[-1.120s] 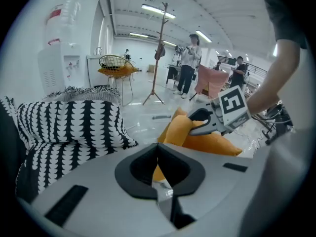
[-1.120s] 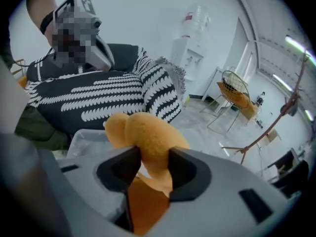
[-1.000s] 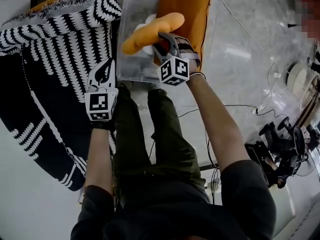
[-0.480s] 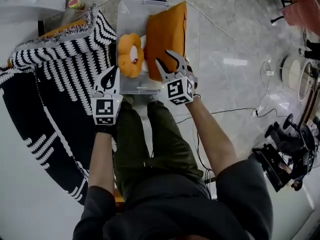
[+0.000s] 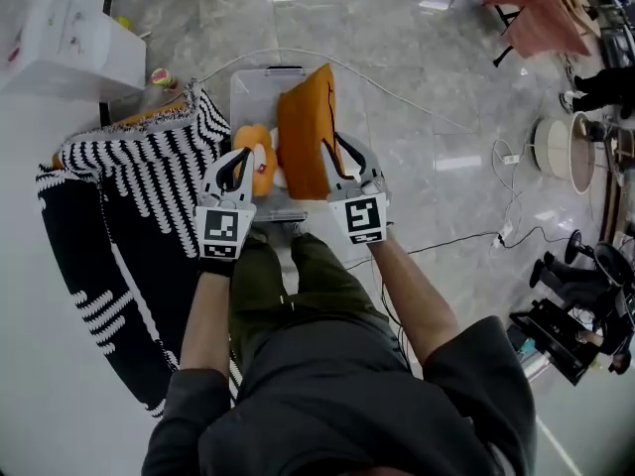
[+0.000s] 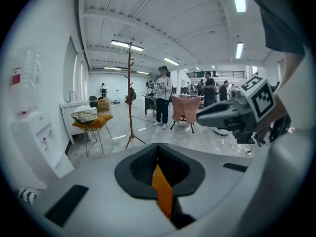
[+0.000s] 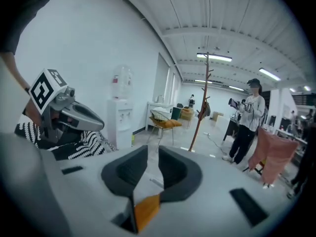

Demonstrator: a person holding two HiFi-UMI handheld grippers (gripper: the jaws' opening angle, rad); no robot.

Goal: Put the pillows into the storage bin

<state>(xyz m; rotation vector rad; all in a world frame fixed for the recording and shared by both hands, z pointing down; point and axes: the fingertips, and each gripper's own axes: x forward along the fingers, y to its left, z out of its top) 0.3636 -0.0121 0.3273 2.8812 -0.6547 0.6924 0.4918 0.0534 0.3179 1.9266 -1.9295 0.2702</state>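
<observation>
The clear storage bin stands on the marble floor. Inside it, a flat square orange pillow stands on edge. An orange ring-shaped plush pillow with a white and red patch lies on the pillow's left side. Over the bin's near edge, the left gripper has its fingers pressed together and empty. The right gripper has just been closing its fingers to a narrow gap with nothing between them. A black-and-white striped blanket lies left of the bin.

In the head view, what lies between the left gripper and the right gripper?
The orange pillow, standing on edge in the storage bin; the head view shows it.
</observation>
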